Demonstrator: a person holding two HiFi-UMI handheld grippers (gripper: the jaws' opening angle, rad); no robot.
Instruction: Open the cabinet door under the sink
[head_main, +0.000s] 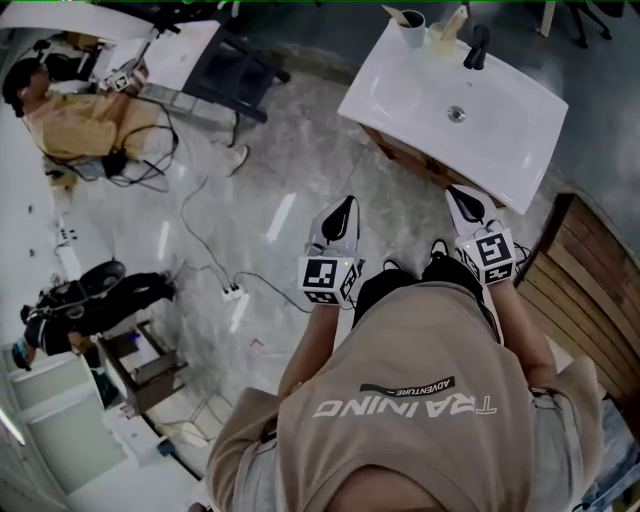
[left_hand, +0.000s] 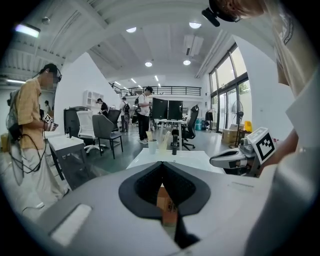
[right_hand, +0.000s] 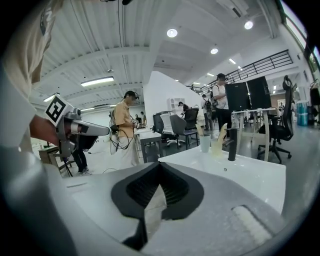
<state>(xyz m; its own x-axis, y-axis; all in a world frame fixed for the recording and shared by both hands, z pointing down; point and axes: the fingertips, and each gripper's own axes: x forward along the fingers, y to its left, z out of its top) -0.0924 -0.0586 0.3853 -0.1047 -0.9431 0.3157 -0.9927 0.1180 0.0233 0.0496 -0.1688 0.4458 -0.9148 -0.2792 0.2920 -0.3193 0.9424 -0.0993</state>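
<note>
Grippers side by side, left gripper (head_main: 346, 203) and right gripper (head_main: 455, 192) both pressed together; tips pointing toward the cabinet (head_main: 400, 150) under the sink (head_main: 520, 110); floor (head_main: 290, 150) stretches off left.

Two grippers are counted at centre: left gripper (head_main: 338, 222) and right gripper (head_main: 462, 200). At upper right, one sink (head_main: 505, 125), one faucet (head_main: 478, 46) and one cup (head_main: 412, 28) are seen.

the white sink top (head_main: 500, 130) holds a cup (head_main: 412, 27) and a black tap (head_main: 478, 45). a power strip (head_main: 234, 293) lies on the grey floor (head_main: 300, 170).
</note>
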